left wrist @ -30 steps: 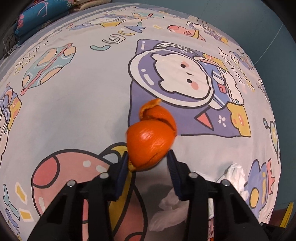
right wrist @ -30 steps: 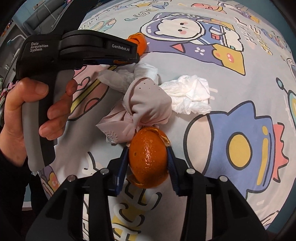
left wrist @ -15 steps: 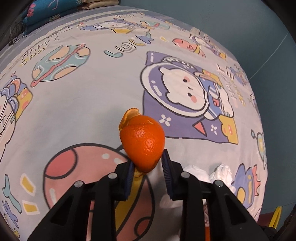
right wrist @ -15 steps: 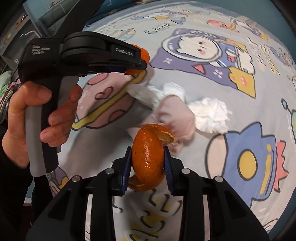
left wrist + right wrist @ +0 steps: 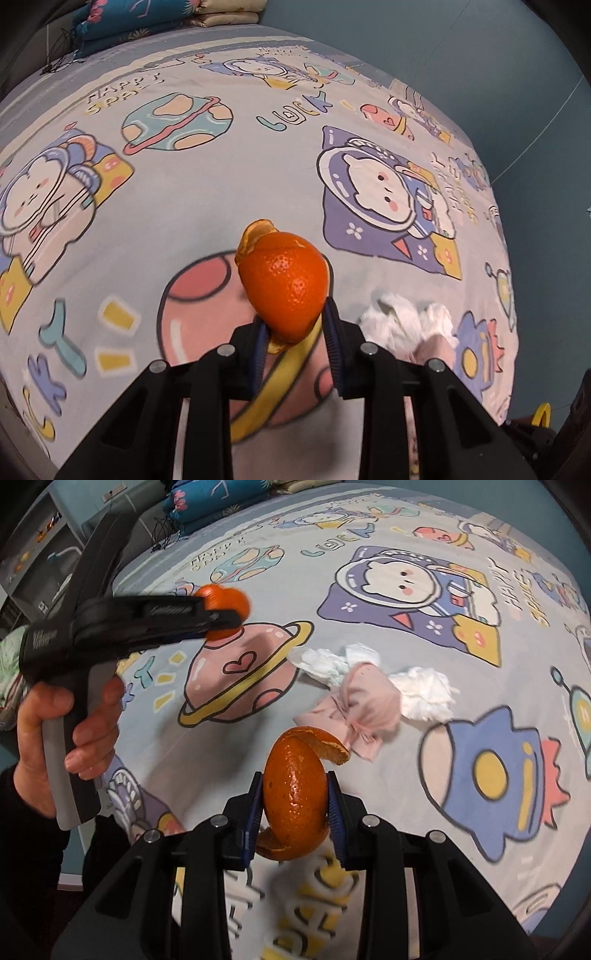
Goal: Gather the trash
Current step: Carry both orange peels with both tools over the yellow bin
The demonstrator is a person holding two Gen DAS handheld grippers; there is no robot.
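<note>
An orange peel [image 5: 284,280] is pinched between the blue pads of my left gripper [image 5: 293,321], above the cartoon bedsheet [image 5: 221,192]. A second orange peel [image 5: 295,805], with one flap curling off its top, is clamped in my right gripper [image 5: 294,778]. The right wrist view also shows the left gripper [image 5: 218,622] at upper left, held by a hand [image 5: 74,720], with its orange peel [image 5: 227,602] at the tip. Crumpled white tissues [image 5: 424,690] and a pink wad [image 5: 369,701] lie on the sheet beyond the right gripper.
Folded blankets [image 5: 166,18] are stacked at the far end of the bed. The bed's right edge drops off toward a teal wall [image 5: 480,74]. More white tissue [image 5: 406,317] shows right of the left gripper. Shelving [image 5: 33,554] stands at far left.
Both grippers have risen off the sheet with their peels. The left one has closed tighter on its peel and swung left, away from the tissues. The right one tightened slightly.
</note>
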